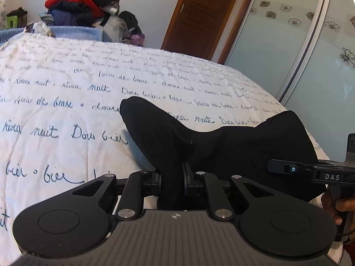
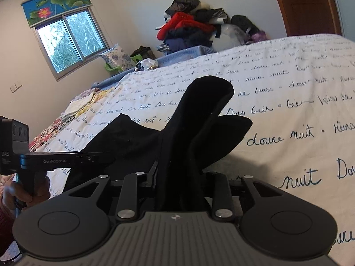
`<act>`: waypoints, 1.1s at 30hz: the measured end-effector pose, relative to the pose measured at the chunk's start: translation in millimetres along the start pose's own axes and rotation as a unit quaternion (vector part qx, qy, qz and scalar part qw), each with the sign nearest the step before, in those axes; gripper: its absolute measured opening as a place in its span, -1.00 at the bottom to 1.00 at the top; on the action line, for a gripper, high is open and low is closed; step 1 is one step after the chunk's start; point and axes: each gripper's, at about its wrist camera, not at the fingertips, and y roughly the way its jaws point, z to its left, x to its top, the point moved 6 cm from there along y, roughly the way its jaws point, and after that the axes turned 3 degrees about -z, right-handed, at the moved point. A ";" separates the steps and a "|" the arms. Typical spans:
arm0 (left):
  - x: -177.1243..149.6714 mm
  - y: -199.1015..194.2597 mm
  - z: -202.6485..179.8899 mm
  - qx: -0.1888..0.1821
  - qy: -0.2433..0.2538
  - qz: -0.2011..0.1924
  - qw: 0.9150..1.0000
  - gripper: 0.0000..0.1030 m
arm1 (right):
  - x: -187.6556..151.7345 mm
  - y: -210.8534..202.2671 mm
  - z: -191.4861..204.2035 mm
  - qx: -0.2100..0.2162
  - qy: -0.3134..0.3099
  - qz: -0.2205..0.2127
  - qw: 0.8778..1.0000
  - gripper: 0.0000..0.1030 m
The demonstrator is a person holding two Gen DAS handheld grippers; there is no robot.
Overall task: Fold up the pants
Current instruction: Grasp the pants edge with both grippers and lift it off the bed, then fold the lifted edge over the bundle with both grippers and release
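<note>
Left wrist view: "DAS" marks right gripper (image 1: 275, 167) beside black pants (image 1: 221, 146).

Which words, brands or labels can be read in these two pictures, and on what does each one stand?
"DAS": on the right tool, seen from the left wrist view.
"DAS", with small blurred lines under it: on the left tool.
"GenRobot.AI": on the same left tool's flat side.
"nuit", "douce nuit", "bien", "de beaux": script repeated over the white bedspread; its farther lines are too small to read.
Black pants: no text visible.
</note>
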 end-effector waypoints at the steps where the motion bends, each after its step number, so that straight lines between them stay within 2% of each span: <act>1: 1.7 -1.5 -1.5 0.002 0.004 -0.003 1.000 -0.62 | 1.0 -0.2 1.3 -0.001 0.000 -0.002 1.000 -0.44; 8: 10.5 -8.4 -6.0 0.010 0.022 -0.022 0.999 -0.62 | 15.5 1.2 11.7 0.004 -0.004 -0.025 1.000 -0.45; 18: 33.2 -15.7 13.1 0.039 0.033 -0.035 0.998 -0.62 | 34.4 28.2 29.6 0.019 -0.030 -0.023 0.999 -0.45; 33: 72.6 8.7 45.6 0.074 0.061 -0.045 0.994 -0.62 | 62.9 77.5 37.5 0.018 -0.055 -0.022 0.998 -0.45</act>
